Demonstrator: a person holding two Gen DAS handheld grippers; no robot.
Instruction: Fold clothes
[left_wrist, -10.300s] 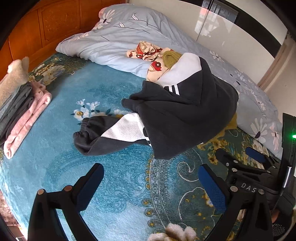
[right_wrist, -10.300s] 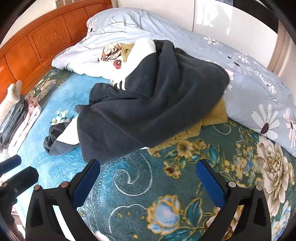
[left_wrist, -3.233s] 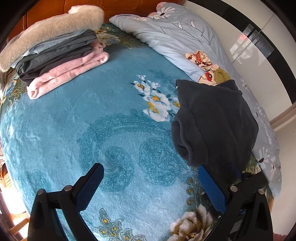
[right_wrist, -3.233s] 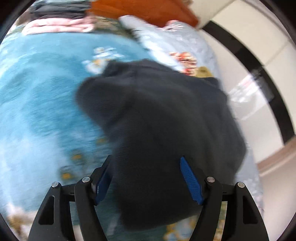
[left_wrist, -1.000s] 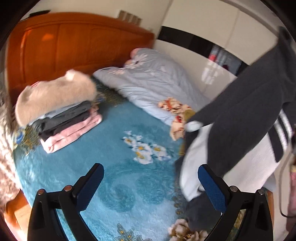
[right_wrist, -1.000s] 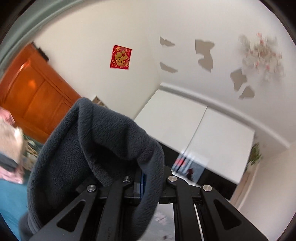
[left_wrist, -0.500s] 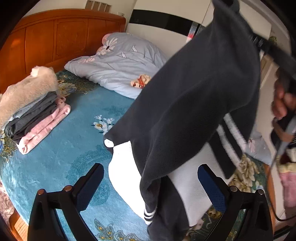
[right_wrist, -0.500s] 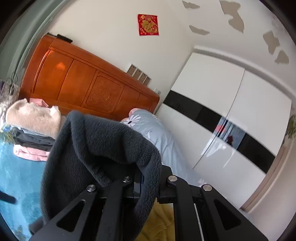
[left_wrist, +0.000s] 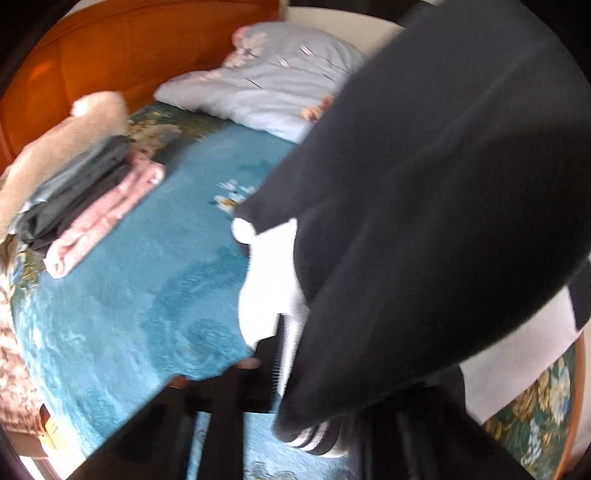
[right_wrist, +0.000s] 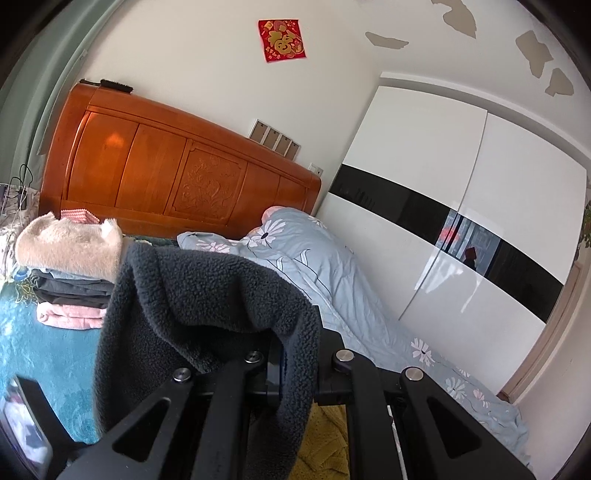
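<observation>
A dark grey fleece garment (left_wrist: 424, 206) with white panels and white stripes hangs in the air over the teal bed blanket (left_wrist: 122, 302). It fills the right half of the blurred left wrist view. My left gripper (left_wrist: 291, 358) sits at its lower edge with the fingers drawn together on the cloth; the right finger is hidden behind the fabric. My right gripper (right_wrist: 295, 354) is shut on a bunched fold of the same fleece garment (right_wrist: 207, 295), which drapes down over its left finger.
A stack of folded clothes (left_wrist: 74, 192) topped by a cream fluffy piece (right_wrist: 70, 240) lies at the bed's left, by the wooden headboard (right_wrist: 177, 177). A pale blue flowered quilt (right_wrist: 306, 266) runs along the white wardrobe (right_wrist: 461, 206). A yellow knit (right_wrist: 325, 443) lies under the right gripper.
My left gripper went from wide open to shut on the garment's lower part and moved in close to it. The right gripper still holds the fleece up, now tilted a little lower.
</observation>
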